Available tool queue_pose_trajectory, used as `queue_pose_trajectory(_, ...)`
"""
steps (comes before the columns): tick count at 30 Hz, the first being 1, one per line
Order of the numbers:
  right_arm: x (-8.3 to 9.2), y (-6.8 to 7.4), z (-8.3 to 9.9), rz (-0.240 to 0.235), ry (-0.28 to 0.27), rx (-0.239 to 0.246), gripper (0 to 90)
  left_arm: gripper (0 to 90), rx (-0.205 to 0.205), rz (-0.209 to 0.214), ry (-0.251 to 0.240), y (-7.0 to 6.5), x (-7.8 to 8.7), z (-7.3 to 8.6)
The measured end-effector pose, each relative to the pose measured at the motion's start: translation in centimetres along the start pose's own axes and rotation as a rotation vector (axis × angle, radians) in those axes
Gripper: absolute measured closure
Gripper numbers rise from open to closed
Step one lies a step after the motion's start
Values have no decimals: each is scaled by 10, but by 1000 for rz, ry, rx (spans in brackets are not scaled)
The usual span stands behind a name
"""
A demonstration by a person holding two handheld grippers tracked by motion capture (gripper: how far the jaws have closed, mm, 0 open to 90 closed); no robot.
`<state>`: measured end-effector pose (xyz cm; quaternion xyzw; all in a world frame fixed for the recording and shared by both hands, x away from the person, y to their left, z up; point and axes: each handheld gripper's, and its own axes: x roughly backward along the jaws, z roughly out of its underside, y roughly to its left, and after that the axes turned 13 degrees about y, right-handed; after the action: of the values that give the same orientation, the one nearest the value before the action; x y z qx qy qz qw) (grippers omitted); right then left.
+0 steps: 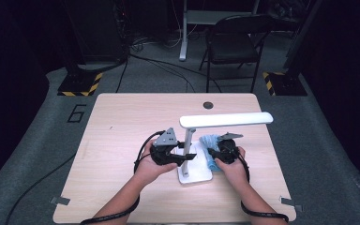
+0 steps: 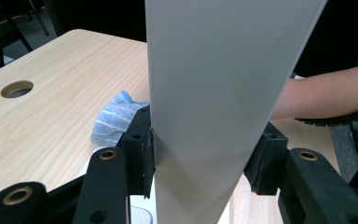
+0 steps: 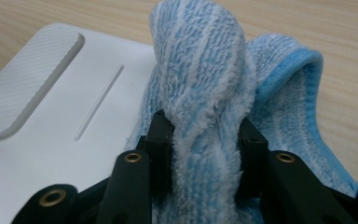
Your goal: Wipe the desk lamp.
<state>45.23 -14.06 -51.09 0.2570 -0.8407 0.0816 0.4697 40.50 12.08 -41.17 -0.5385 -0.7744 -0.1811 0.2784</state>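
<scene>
A white desk lamp (image 1: 194,140) stands on the wooden table (image 1: 122,122), its flat base (image 1: 195,174) in front of the person and its long head (image 1: 226,120) level above. My left gripper (image 1: 183,157) is shut on the lamp's upright post (image 2: 214,93); both pads press its sides. A blue and white striped cloth (image 3: 205,93) lies bunched at the base's right edge. My right gripper (image 3: 206,140) is shut on a raised fold of that cloth, beside the lamp base (image 3: 51,116). The cloth (image 1: 211,152) partly overlaps the base.
A round cable hole (image 1: 208,105) sits at the table's far edge. A black folding chair (image 1: 234,44) and stand feet with yellow-black tape (image 1: 79,84) are on the floor beyond. The person's right forearm (image 2: 326,95) crosses behind the lamp post.
</scene>
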Motion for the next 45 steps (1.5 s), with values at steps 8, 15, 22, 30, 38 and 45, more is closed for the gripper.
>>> queue_pose_trajectory(8,18,12,28,-12,8,30,655,521,1,-2,5,0,0,0)
queue_pose_trajectory(15,33,21,48,-42,28,62,655,522,-1,-3,10,0,1,1)
queue_pose_trajectory(22,31,22,49,-31,28,50,650,523,-5,-2,12,0,1,1)
queue_pose_trajectory(30,26,17,40,-23,32,59,646,521,-13,23,18,3,1,1)
queue_pose_trajectory(38,10,4,18,-25,17,14,637,521,-8,23,11,3,1,1)
queue_pose_trajectory(45,-4,-4,-5,3,19,1,631,522,-19,25,13,4,0,1)
